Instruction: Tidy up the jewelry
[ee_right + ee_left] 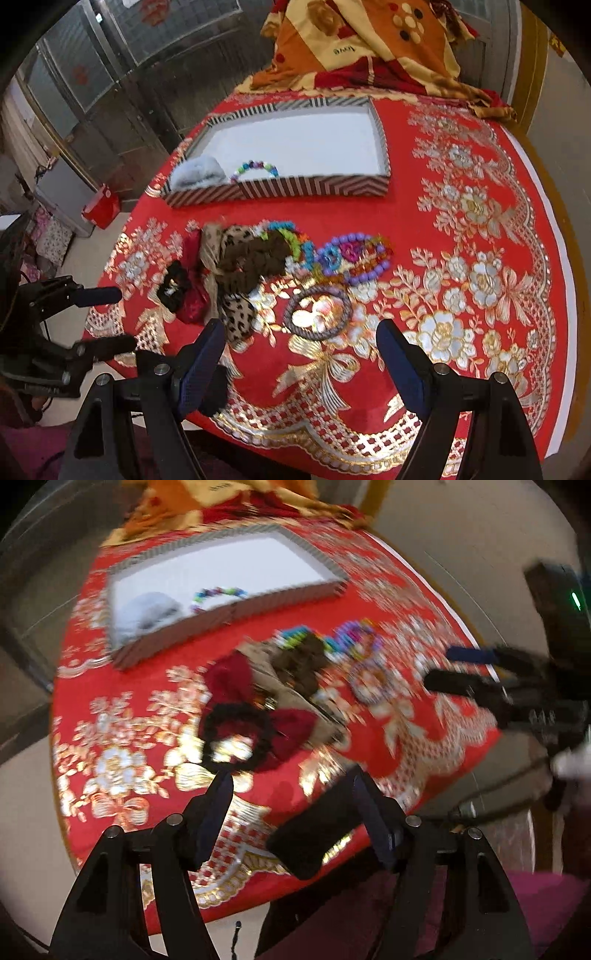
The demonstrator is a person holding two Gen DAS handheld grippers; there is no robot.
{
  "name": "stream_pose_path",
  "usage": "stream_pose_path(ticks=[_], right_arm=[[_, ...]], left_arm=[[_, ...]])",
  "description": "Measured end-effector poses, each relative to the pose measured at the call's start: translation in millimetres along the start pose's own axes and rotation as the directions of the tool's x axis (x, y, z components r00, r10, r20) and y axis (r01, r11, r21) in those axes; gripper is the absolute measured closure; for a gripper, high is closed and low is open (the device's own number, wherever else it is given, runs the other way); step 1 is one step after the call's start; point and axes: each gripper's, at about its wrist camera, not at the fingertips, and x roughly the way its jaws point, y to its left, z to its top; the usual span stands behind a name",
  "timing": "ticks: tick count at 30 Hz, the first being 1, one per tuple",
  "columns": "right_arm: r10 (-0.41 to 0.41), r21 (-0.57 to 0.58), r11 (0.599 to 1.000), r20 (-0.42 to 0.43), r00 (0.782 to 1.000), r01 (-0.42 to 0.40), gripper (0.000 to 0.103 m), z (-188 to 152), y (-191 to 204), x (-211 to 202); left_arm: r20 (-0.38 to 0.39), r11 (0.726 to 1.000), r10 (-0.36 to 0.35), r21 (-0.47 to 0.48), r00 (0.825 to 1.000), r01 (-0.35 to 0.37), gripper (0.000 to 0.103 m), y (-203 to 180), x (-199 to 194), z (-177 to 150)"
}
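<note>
Since the braided ring (317, 312) lying flat on the worktop (480, 295) just ahead of the right gripper (301, 354) looks light and limp, pinching across one side of its band seems safest. Both the right and left gripper (291, 794) have fingers spread wide, holding nothing.

Two handheld grippers, each a matte black plastic frame of triangular struts with cut-outs, joined by round silver screw heads. The left gripper (291, 794) and the right gripper (301, 347) have dark navy blue, finely textured pads on their jaws.
</note>
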Motion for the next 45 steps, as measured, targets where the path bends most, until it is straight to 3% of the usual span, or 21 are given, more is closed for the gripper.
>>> stream_pose_path(ticks=[8, 13, 21, 23, 25, 27, 30, 35, 41, 45], right_arm=[[0.001, 0.018, 1.000, -0.020, 1.000, -0.001, 0.022, -2, -5, 4], [-0.002, 0.024, 1.000, -0.024, 1.000, 0.003, 0.022, 0, -7, 8], [0.022, 0.020, 1.000, -0.014, 1.000, -0.022, 0.022, 3, -3, 14], [0.027, 0.012, 1.000, -0.015, 1.000, -0.027, 0.022, 6, 0, 19], [0.034, -0.006, 0.999, -0.015, 0.999, -0.034, 0.034, 10, 4, 24], [0.038, -0.030, 0.999, -0.024, 0.999, -0.038, 0.045, 17, 11, 33], [0.071, -0.050, 0.996, -0.034, 0.997, -0.073, 0.053, 26, 20, 46], [0.142, -0.022, 0.989, -0.083, 0.986, -0.144, 0.054, 37, 30, 72], [0.220, 0.111, 0.973, -0.169, 0.961, -0.203, 0.054, 42, 23, 105], [0.226, 0.175, 0.964, -0.142, 0.964, -0.200, 0.052, 51, 17, 112]], left_arm=[[-0.070, 0.978, -0.036, 0.201, 0.997, 0.049, 0.033, -26, 24, -13], [-0.084, 0.962, 0.026, 0.273, 0.996, -0.003, 0.033, -37, 43, -17], [-0.096, 0.995, 0.033, 0.101, 0.995, -0.023, 0.033, -8, 60, -6], [-0.099, 0.998, 0.018, 0.065, 0.995, -0.012, 0.042, -1, 60, -7], [-0.105, 0.999, 0.009, 0.046, 0.994, -0.004, 0.063, 2, 60, -8], [-0.098, 0.999, 0.018, 0.048, 0.995, -0.013, 0.075, 4, 59, -8], [-0.075, 0.998, 0.038, 0.044, 0.996, -0.035, 0.087, 9, 50, -12], [-0.025, 0.998, 0.057, -0.009, 0.998, -0.057, 0.091, 28, 28, -11], [0.011, 0.992, 0.077, -0.100, 0.997, -0.075, 0.091, 53, 9, -6], [0.012, 0.988, 0.086, -0.131, 0.996, -0.083, 0.091, 60, 5, -5]])
